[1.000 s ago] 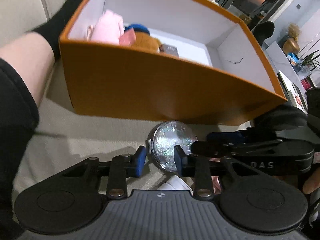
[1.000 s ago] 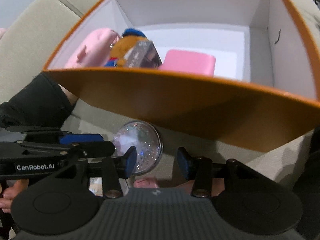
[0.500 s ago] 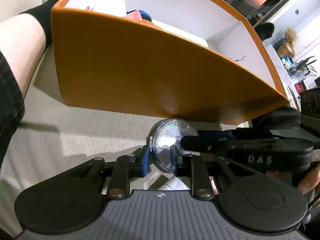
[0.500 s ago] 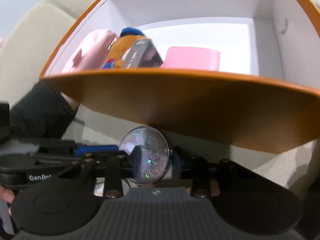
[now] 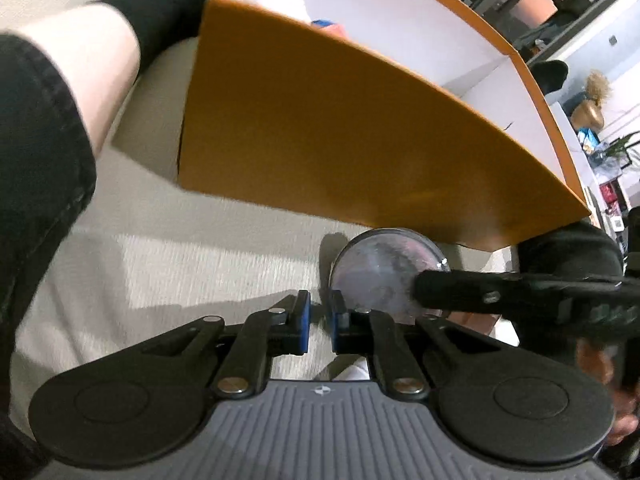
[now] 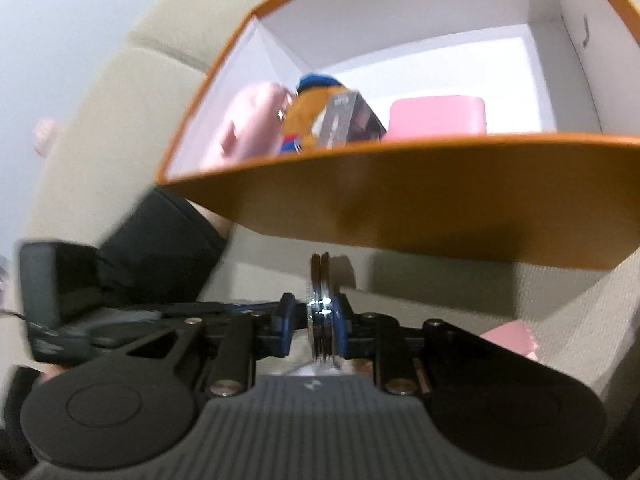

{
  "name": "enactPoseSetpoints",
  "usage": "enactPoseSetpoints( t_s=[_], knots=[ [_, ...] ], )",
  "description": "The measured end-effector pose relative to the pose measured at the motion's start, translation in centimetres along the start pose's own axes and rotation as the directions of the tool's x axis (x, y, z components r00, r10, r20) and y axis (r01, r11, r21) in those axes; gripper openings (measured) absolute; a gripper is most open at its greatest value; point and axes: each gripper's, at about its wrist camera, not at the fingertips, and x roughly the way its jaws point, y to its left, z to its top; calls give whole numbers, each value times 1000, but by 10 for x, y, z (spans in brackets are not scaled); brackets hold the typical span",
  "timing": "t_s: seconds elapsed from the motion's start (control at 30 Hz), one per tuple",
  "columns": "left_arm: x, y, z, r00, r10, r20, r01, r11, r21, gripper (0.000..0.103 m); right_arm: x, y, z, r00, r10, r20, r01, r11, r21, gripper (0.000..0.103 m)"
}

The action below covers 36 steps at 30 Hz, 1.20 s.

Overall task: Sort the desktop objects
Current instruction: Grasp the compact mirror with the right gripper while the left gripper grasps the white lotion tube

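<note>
A round glittery compact (image 5: 386, 268) stands on edge in front of the orange box (image 5: 340, 132). My right gripper (image 6: 314, 318) is shut on the compact (image 6: 321, 304), seen edge-on between its blue pads. My left gripper (image 5: 319, 325) is just left of the compact, its jaws almost closed on nothing. The orange box (image 6: 420, 200) holds a pink plush (image 6: 250, 124), a brown and blue toy (image 6: 312, 116), a small dark carton (image 6: 352, 124) and a pink block (image 6: 438, 120).
The box sits on a beige sofa cushion (image 5: 168, 248). A person's leg in black shorts and a black sock (image 5: 80, 92) lies at the left of the box. A pink paper (image 6: 510, 338) lies on the cushion at the right.
My right gripper closed on the compact and turned it edge-on. My left gripper let go of it, shut and drew off to the left.
</note>
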Motion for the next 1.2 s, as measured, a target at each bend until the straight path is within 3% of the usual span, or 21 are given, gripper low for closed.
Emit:
enactPoseSetpoints(
  t_s=[0.07,0.27,0.33,0.47,0.53,0.67,0.77,1.0,1.2],
  knots=[
    [-2,-1,-2,1000,2,0,-2,1000,3,11,3,4,-3,999,-28,15,29,999,-15,15],
    [-23,-14,-9,999,31,-39,-25,989,147,12,-10,3,-6,999,-28,45,29,999,-27,14],
    [-33,-20,-14,998,52,-47,-40,976,216,24,-15,-1,-10,998,-6,56,7,1000,-21,14],
    [-46,-28,-24,990,93,-108,-54,947,316,38,-29,1,-18,996,32,88,-30,999,-30,14],
    [-51,-29,-32,983,119,-143,-61,932,356,55,-37,4,-22,994,39,103,-35,998,-48,14],
    [-43,-38,-42,966,174,-193,-69,888,455,60,-49,7,-30,991,50,124,-42,997,-63,14],
    [-33,-46,-50,954,232,-187,-100,840,533,65,-54,8,-36,990,58,125,-50,996,-71,14],
    [-6,-49,-50,929,303,-211,-140,818,558,67,-59,6,-49,991,62,121,-54,996,-70,14],
    [12,-59,-53,914,348,-207,-170,794,583,76,-57,5,-54,991,39,125,-30,997,-71,14]
  ],
)
